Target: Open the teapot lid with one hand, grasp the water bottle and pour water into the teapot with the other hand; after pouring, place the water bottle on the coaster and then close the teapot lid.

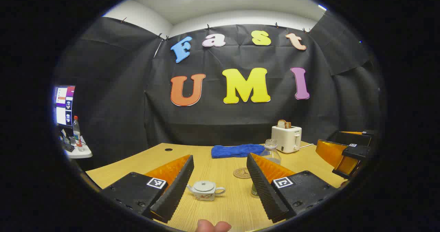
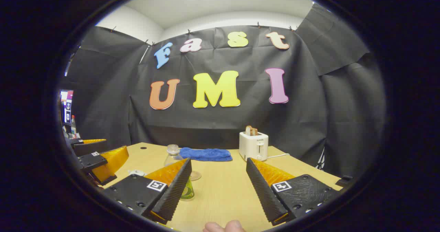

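Left gripper view: left gripper (image 1: 220, 187) spread wide, nothing between its fingers, hovering above the wooden table (image 1: 223, 211). Teapot (image 1: 205, 190) sits on the table in the gap between the fingers, near the front edge; small, white, squat, with a red mark on the body, spout pointing left, handle right, lid (image 1: 205, 184) on (little knob on top). Water bottle (image 1: 270, 152) stands behind the right-hand finger, mostly hidden; clear glass, bulbous body, narrow neck, greenish base peeking out below the finger. Round brown coaster (image 1: 242, 173) lies flat just left of the bottle, past the teapot. Blue towel (image 1: 238, 150) is at the back of the table, white toaster (image 1: 286, 139) with bread in it at back right. The right gripper (image 1: 347, 153) is at the far right edge; can't tell its opening from here. A fingertip (image 1: 213, 226) pokes in at the bottom. Right gripper view: right gripper (image 2: 218, 187) also wide apart, holding nothing, over bare table. The bottle (image 2: 173, 155) is just behind its left-hand finger, green base (image 2: 187, 191) visible beside the fingertip, apart from it. A sliver of coaster (image 2: 196, 175) shows right of the bottle. The teapot (image 2: 136, 173) is barely seen here (a white bit at the left). The left gripper (image 2: 99, 159) is at far left. Toaster (image 2: 253, 145) and towel (image 2: 205, 154) are at the back.
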`<state>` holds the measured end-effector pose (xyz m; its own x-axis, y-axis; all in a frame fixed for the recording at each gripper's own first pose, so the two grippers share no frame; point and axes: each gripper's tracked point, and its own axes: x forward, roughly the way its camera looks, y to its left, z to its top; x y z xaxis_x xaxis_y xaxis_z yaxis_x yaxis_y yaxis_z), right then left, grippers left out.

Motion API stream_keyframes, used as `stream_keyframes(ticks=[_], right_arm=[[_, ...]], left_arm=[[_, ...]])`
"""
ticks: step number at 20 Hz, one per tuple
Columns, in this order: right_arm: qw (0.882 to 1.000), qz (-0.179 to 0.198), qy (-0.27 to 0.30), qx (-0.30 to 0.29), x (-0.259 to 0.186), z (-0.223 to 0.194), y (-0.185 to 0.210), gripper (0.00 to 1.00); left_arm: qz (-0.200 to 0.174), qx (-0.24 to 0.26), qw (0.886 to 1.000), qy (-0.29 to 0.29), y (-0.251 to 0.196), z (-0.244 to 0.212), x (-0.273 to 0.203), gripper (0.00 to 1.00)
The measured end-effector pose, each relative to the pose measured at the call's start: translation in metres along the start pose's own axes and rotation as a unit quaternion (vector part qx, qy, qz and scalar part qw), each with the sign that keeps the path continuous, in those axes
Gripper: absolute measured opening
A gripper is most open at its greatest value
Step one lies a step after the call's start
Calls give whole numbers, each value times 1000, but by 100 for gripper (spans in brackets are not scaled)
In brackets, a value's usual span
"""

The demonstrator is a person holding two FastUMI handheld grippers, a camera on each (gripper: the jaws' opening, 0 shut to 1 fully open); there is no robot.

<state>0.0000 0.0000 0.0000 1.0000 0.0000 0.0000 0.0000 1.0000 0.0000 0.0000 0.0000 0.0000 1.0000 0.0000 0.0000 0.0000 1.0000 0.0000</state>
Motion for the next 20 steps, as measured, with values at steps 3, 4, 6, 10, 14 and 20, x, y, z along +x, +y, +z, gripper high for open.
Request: stream_keyframes(ticks=[3, 4, 6, 10, 14, 20], right_arm=[[1000, 2, 11, 0, 4, -8, 0, 98], [1000, 4, 13, 0, 4, -10, 0, 97], [1000, 7, 16, 1, 6, -12, 0, 95], [1000, 7, 7, -6, 6, -8, 2, 97], [1000, 7, 8, -7, 5, -11, 4, 95], [1000, 24, 13, 8, 7, -18, 11, 96]], left_arm=[[-1, 4, 1000, -3, 0, 1, 0, 97], [-2, 7, 1000, -2, -1, 0, 1, 96], [-8, 5, 1000, 0, -3, -3, 1, 97], [-12, 4, 1000, 3, -5, -5, 2, 97], [-10, 2, 1000, 9, -3, -8, 1, 97], [-5, -1, 1000, 8, 4, -10, 5, 97]])
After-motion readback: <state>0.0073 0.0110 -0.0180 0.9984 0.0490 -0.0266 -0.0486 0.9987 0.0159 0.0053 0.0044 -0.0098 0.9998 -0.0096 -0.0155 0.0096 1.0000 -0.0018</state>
